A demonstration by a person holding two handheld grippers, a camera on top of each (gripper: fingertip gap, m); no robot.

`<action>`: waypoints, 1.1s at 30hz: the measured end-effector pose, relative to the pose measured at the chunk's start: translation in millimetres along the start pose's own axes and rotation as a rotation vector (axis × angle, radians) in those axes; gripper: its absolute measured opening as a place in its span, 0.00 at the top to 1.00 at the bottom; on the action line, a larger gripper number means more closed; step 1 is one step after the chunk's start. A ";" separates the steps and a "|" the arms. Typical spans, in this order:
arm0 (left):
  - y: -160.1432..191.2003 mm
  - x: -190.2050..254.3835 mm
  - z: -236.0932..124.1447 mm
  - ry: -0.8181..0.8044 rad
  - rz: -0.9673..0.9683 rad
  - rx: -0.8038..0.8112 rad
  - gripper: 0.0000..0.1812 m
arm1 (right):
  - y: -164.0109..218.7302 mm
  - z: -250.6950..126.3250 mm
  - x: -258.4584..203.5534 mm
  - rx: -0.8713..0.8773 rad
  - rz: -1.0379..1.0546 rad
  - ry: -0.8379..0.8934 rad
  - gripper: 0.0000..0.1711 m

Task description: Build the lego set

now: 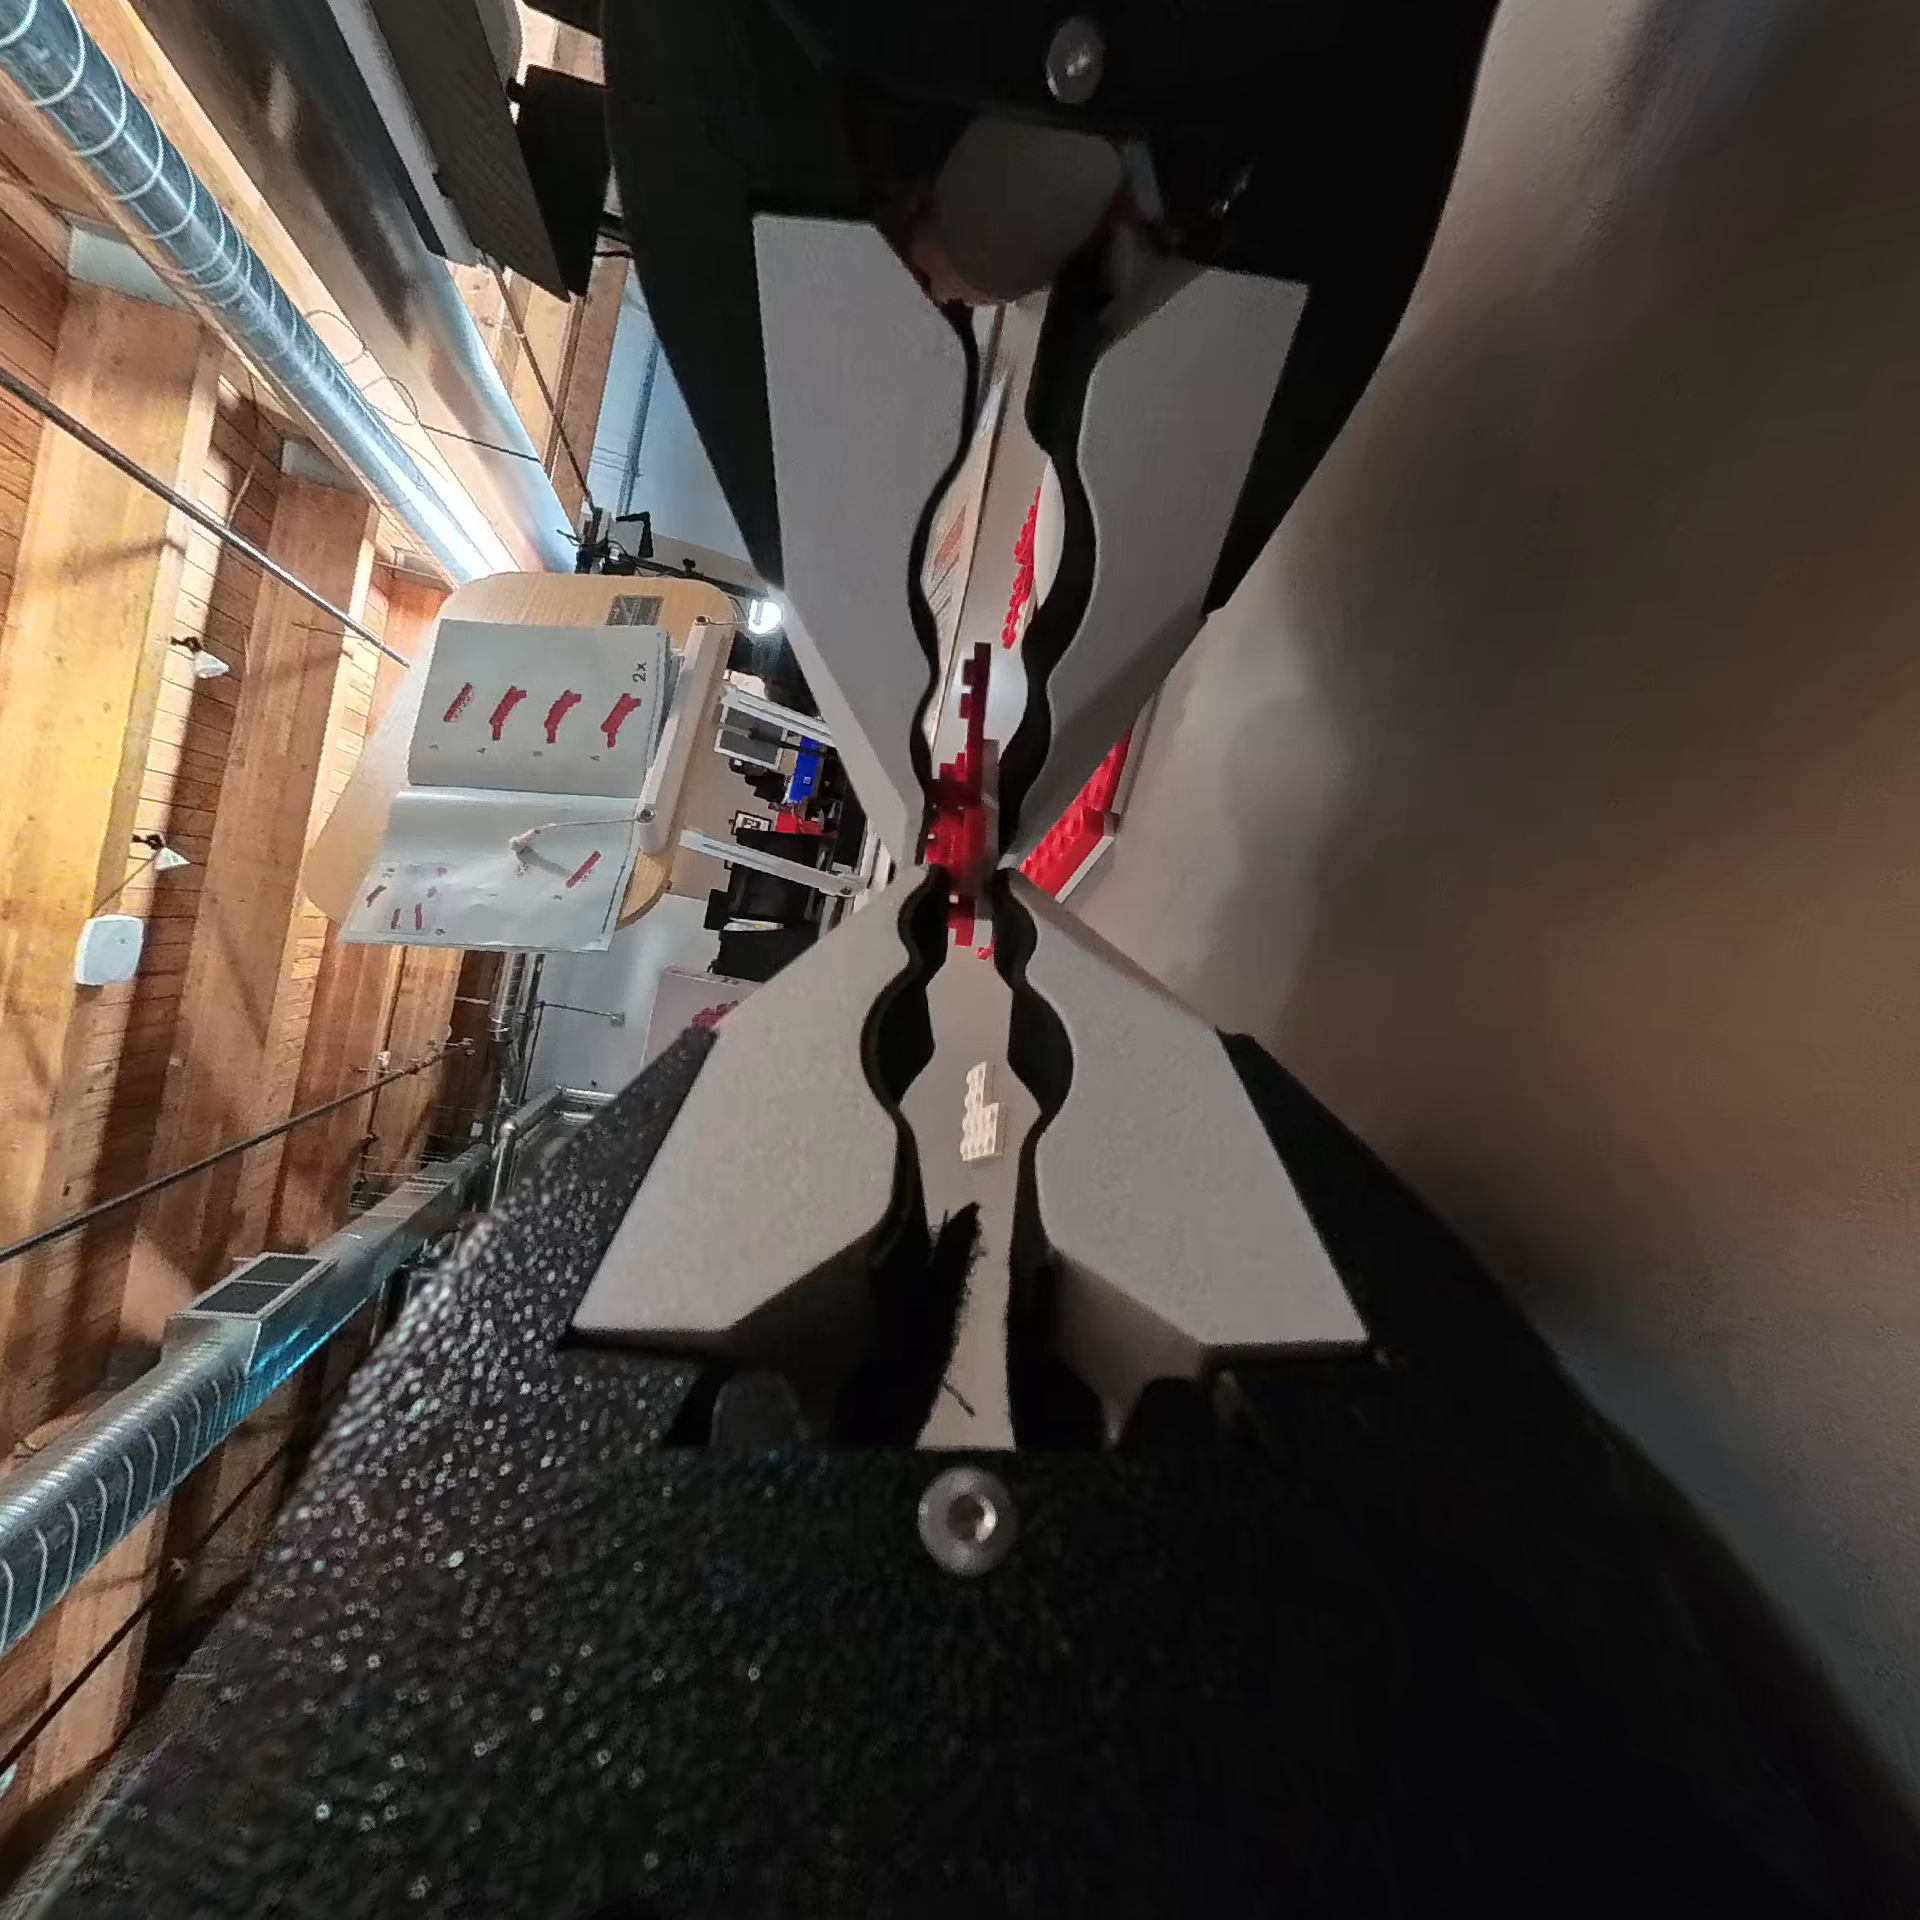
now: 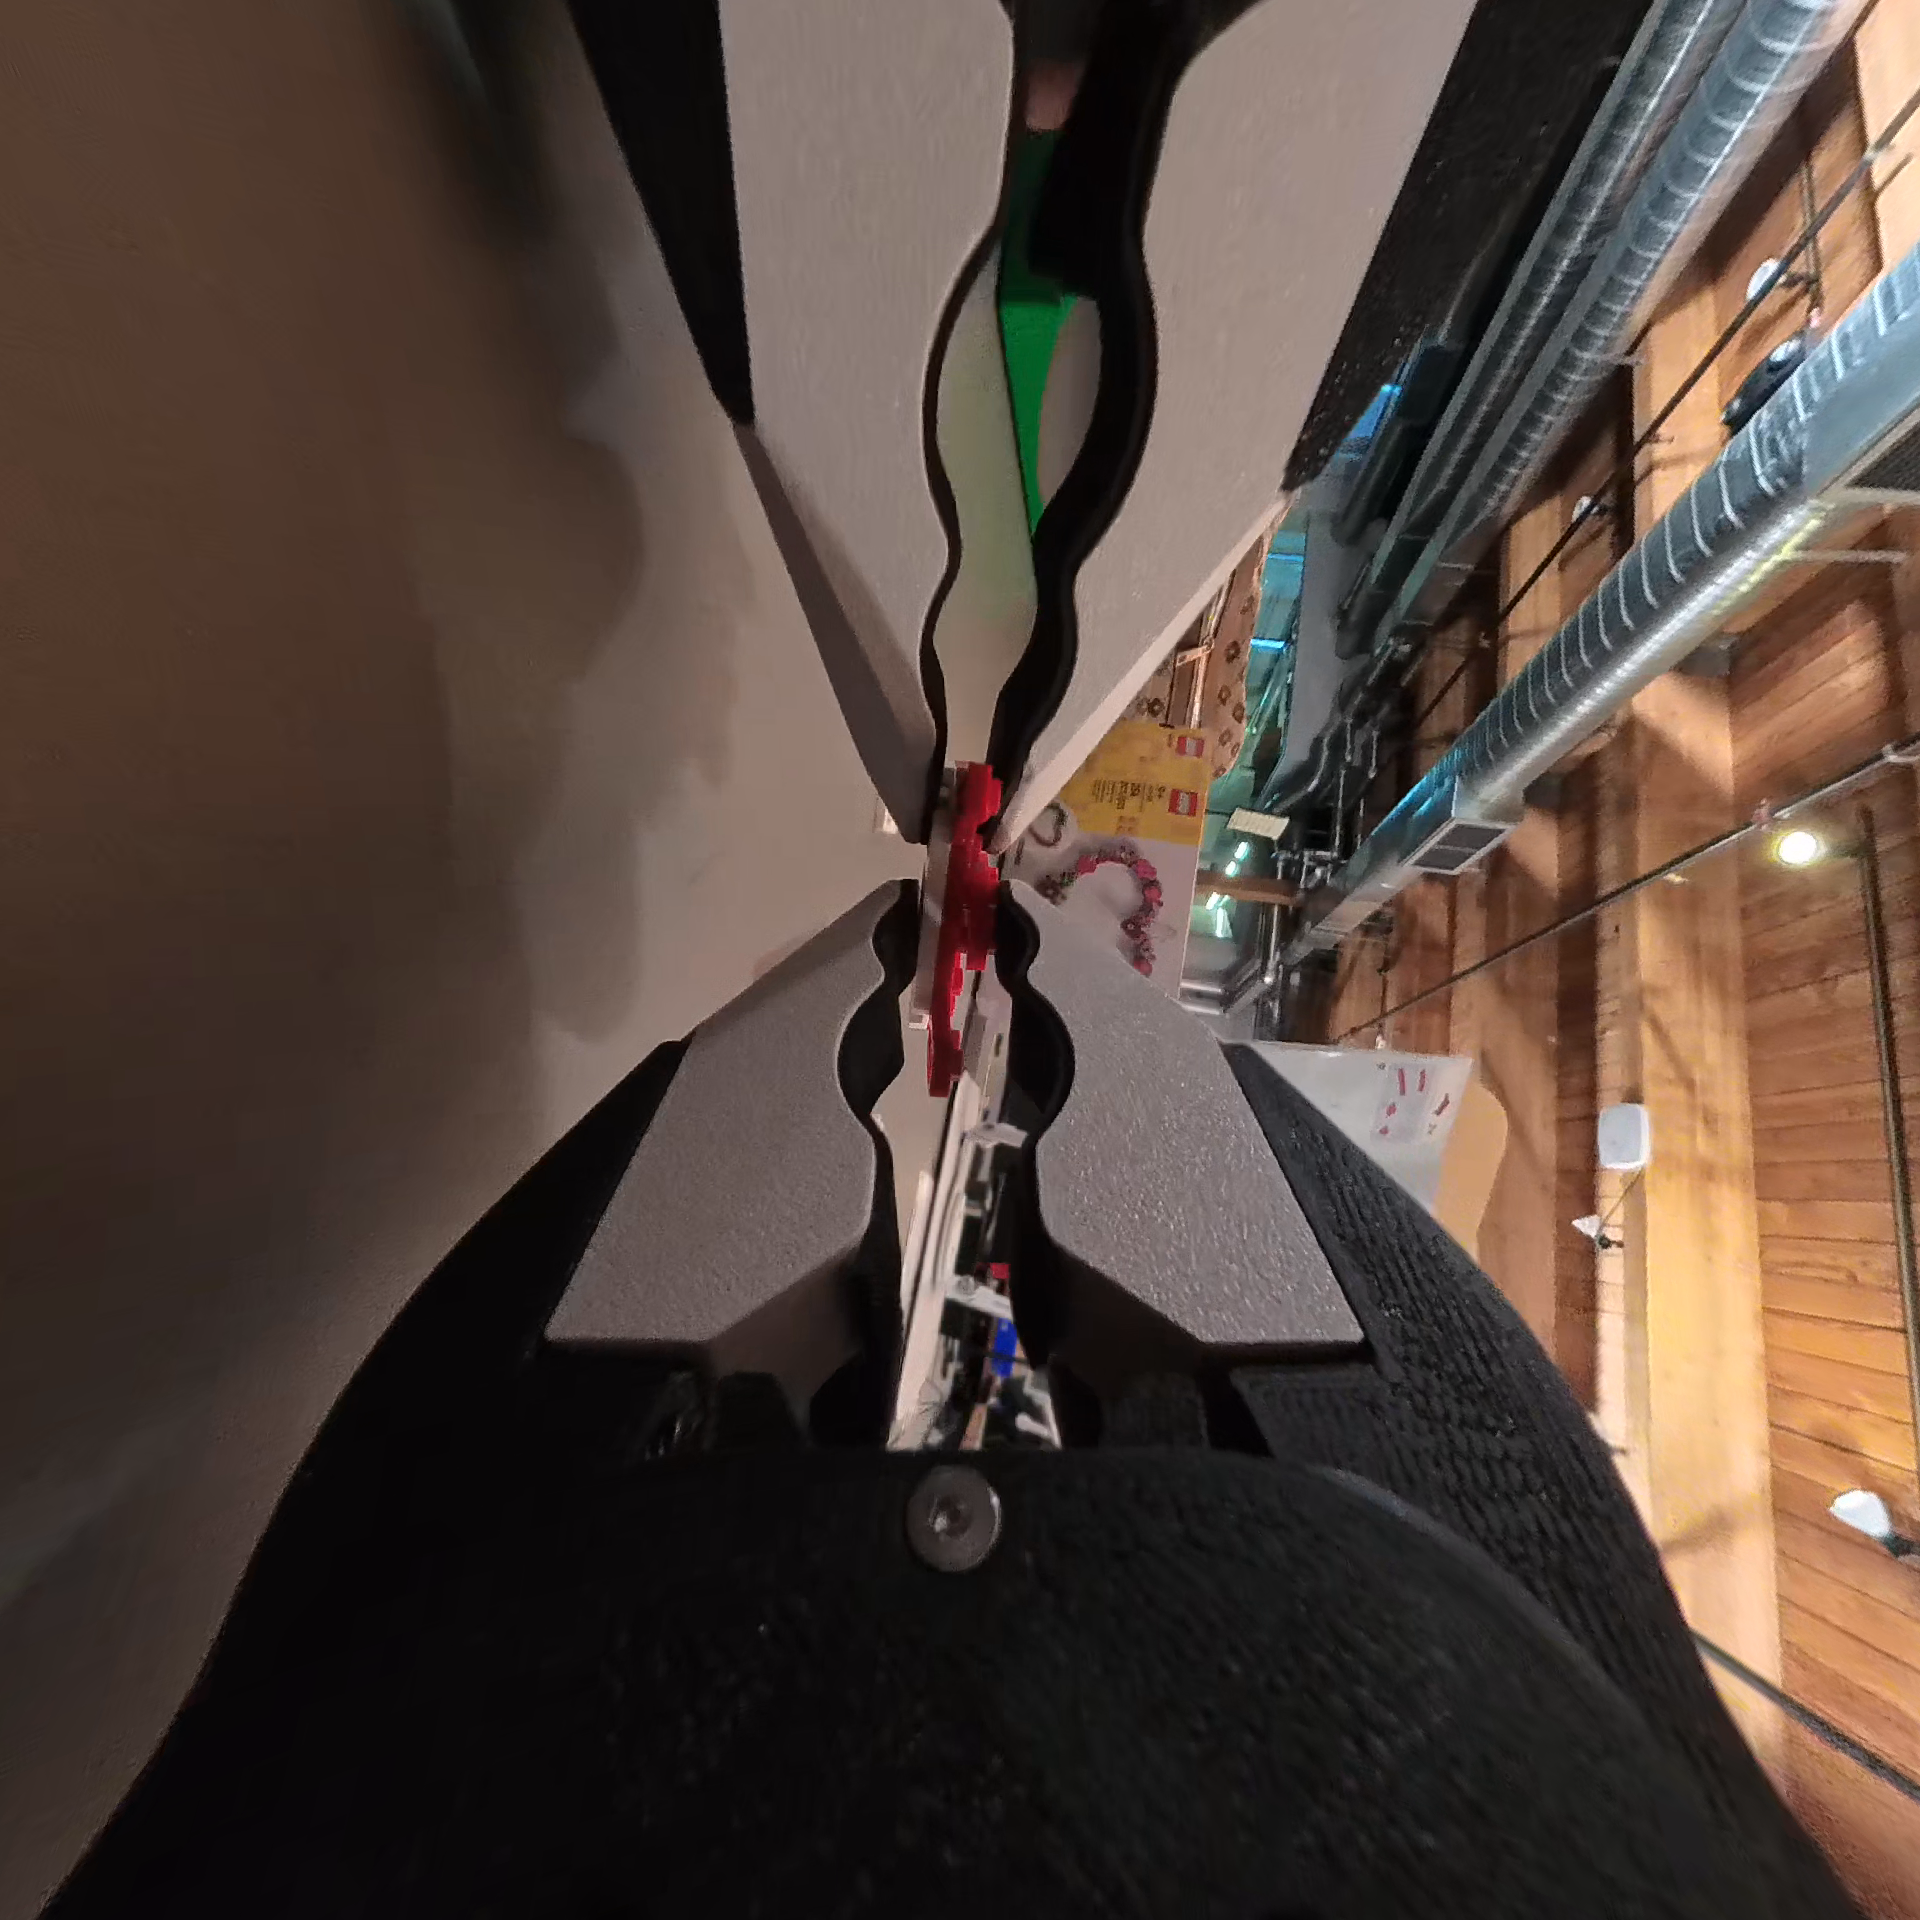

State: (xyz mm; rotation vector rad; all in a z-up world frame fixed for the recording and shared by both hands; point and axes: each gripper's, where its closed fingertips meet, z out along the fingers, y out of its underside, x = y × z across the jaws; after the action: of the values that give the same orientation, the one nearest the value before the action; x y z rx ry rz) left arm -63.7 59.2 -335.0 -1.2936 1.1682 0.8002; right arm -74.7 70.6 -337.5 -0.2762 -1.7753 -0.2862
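Note:
A thin red lego assembly (image 1: 961, 831) of stepped plates is held edge-on between both grippers, just above the beige table (image 1: 1507, 935). My left gripper (image 1: 966, 888) comes in from the bottom of the left wrist view and is shut on one end of it. The right gripper (image 1: 964, 826) comes from the top and is shut on the other end. In the right wrist view the assembly (image 2: 971, 883) carries a pale plate along one side; my right gripper (image 2: 958, 888) and the left gripper (image 2: 964, 826) meet tip to tip on it.
A small white lego piece (image 1: 982, 1117) lies on the table between my left fingers. Red plates on a white tray (image 1: 1081, 810) sit beyond. An open instruction booklet (image 1: 520, 779) stands on a holder. A yellow lego box (image 2: 1132, 810) and a green object (image 2: 1029, 343) are behind.

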 end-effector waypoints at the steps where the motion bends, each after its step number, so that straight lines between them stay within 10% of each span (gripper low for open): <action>1: 0.9 0.5 0.4 0.005 -0.003 -0.005 0.97 | 0.3 0.5 -0.2 -0.007 0.020 -0.008 0.93; 24: 11.2 15.8 7.3 0.158 -0.171 -0.038 0.97 | -8.7 1.5 -18.0 0.114 0.366 -0.209 0.82; 33: 10.9 13.3 7.1 0.155 -0.203 -0.027 0.97 | 0.1 -2.7 -14.2 0.107 0.392 -0.208 0.92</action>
State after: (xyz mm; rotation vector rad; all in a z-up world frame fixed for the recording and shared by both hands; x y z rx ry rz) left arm -69.0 65.8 -351.6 -1.4912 1.1290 0.5773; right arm -69.1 69.4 -350.8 -0.5841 -1.8865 0.1220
